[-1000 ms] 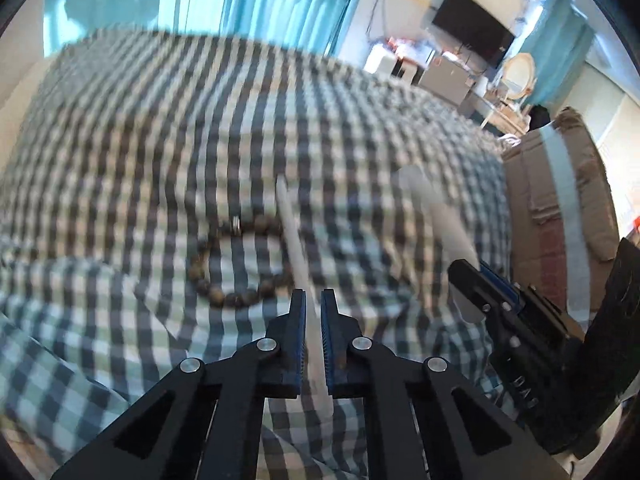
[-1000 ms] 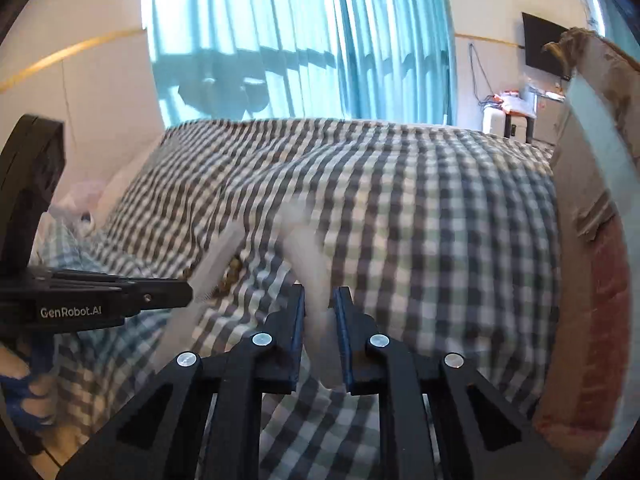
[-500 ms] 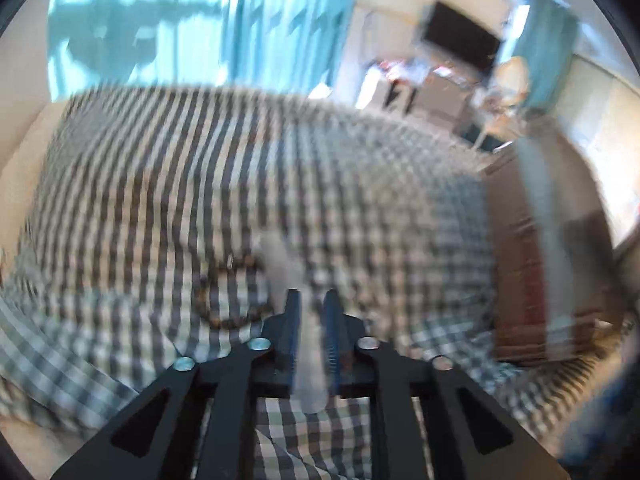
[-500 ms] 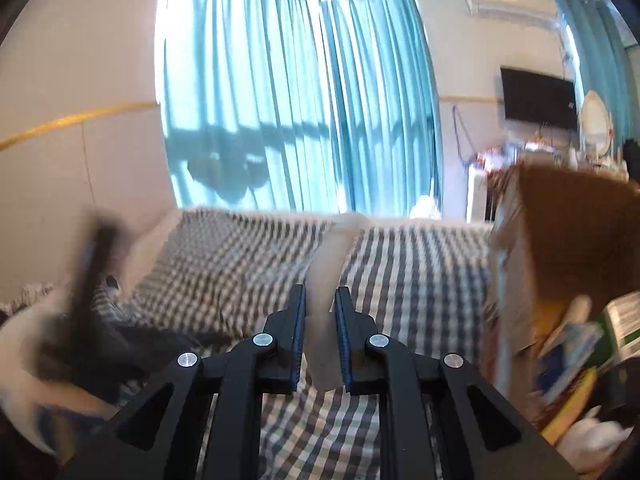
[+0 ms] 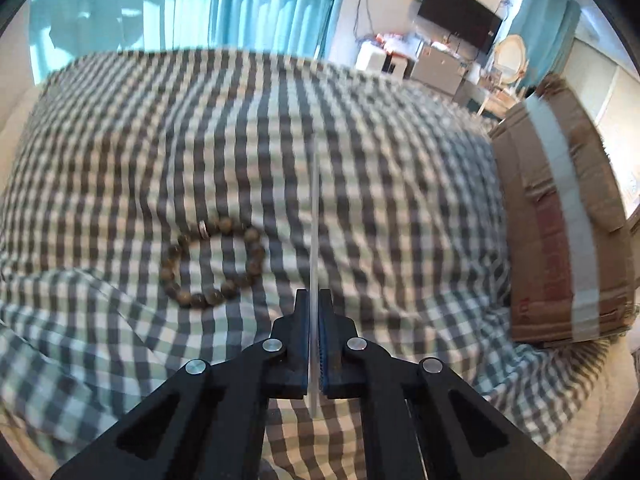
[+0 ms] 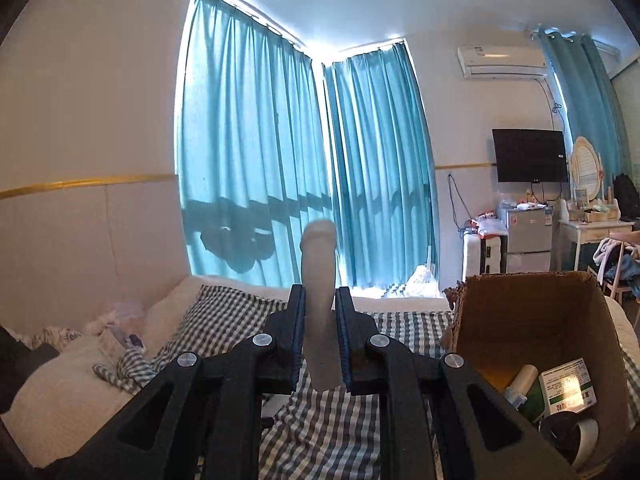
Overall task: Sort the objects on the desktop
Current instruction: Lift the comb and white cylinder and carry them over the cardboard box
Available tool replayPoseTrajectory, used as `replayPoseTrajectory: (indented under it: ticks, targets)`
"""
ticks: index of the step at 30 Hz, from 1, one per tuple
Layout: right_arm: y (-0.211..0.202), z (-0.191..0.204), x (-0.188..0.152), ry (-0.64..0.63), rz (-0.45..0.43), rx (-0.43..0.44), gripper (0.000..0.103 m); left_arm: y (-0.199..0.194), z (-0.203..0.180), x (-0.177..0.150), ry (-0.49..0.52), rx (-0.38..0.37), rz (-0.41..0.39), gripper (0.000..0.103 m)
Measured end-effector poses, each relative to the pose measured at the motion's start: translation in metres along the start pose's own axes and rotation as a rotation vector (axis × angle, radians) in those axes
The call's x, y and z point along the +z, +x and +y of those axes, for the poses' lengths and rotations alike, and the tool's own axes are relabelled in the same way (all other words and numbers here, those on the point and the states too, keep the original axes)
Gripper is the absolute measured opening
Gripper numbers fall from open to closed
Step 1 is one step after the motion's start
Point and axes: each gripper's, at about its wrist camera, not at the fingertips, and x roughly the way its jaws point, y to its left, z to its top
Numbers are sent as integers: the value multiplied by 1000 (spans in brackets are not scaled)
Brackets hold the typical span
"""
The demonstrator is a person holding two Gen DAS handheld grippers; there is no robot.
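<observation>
Box point(image 6: 528, 320) right of my right gripper point(image 6: 320, 312) part-filled; both grippers clamp sticks; bracelet point(image 5: 212, 264) left of left gripper point(image 5: 314, 300) unsorted.

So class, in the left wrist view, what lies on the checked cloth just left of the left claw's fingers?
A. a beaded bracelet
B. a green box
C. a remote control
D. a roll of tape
A: a ring of brown beads, the beaded bracelet, lies on the checked cloth left of the left claw.
</observation>
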Motion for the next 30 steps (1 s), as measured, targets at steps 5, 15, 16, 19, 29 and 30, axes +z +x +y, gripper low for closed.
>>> replayPoseTrajectory:
  ticks: [5,15,16,19,29,30]
  targets:
    - [-8,-3,4,8,-14,-9,14,-31,-9,2,-1,4,-72,3]
    - [-48,-7,24,-25,-112,-79,14,-144,-37,23,40,-88,-279,3]
    - [-52,-8,27,-24,-116,-81,14,-155,-39,26,36,-119,-300,3]
    - [-61,-14,30,-27,-134,-107,14,-187,-55,32,69,-146,-371,3]
    - [-80,-73,31,19,-143,-277,14,-204,-140,58,226,-235,-425,3]
    - [-81,-81,31,30,-136,-287,14,-202,-149,58,244,-239,-425,3]
